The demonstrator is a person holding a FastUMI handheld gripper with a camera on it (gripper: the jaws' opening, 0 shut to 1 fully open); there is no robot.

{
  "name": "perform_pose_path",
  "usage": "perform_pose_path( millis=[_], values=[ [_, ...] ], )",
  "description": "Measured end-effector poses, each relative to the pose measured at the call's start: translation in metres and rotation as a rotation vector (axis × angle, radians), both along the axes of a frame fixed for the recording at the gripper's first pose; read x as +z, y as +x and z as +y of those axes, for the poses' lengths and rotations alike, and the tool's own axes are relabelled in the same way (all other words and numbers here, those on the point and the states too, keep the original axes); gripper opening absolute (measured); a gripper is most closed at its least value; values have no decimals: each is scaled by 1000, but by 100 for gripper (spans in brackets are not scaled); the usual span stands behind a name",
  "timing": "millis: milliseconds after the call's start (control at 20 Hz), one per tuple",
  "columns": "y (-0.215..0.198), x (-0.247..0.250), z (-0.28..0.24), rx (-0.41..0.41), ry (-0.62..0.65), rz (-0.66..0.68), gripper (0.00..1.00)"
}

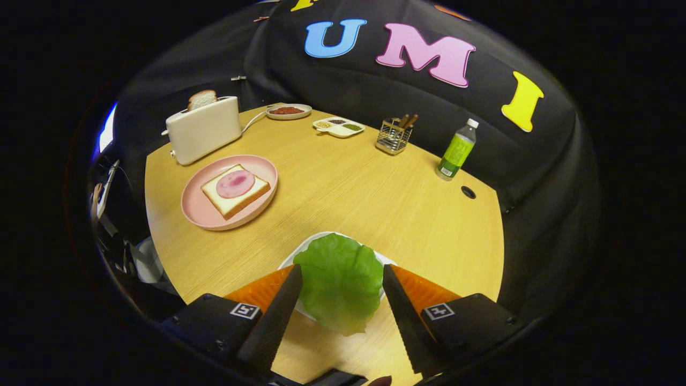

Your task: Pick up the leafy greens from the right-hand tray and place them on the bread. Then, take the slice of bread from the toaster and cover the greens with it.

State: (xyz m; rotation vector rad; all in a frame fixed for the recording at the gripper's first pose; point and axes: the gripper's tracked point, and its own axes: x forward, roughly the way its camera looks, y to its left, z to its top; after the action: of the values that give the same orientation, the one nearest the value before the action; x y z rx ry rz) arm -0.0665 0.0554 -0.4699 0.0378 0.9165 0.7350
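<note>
Fingers (278,305) of our claw (342,274) stood spread, and we saw the leafy greens (338,287) lying between them, on a white tray (300,252) at the near edge of the bench (375,198); whether the fingertips touched the leaf's edges we could not tell. Farther off to the left we found a pink plate (203,214) carrying the bread (236,194), with a round pink slice of meat (235,183) resting on top of it. Just behind the plate stood the white toaster (203,134), and a slice of bread (202,99) stuck up out of its slot. At the far side we noted a shallow dish of red sauce (288,111), then to its right a divided white dish (338,127) of condiments, a wire holder (394,136) with utensils, and farthest right an upright green bottle (456,151), all well apart from the leaf.
</note>
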Motion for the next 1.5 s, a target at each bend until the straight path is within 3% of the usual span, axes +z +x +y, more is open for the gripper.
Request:
perform_pose_path(
  millis=[250, 600, 850, 950, 1100, 1500],
  values=[
    [-5, -38, 17, 28, -8, 107, 80],
    [0, -66, 20, 6, 24, 235, 69],
    [3, -71, 8, -47, -17, 256, 33],
    [4, -71, 9, -41, -54, 215, 10],
    [3, -68, 8, -16, -96, 169, 6],
    [13, 21, -19, -146, -25, 84, 6]
  ],
)
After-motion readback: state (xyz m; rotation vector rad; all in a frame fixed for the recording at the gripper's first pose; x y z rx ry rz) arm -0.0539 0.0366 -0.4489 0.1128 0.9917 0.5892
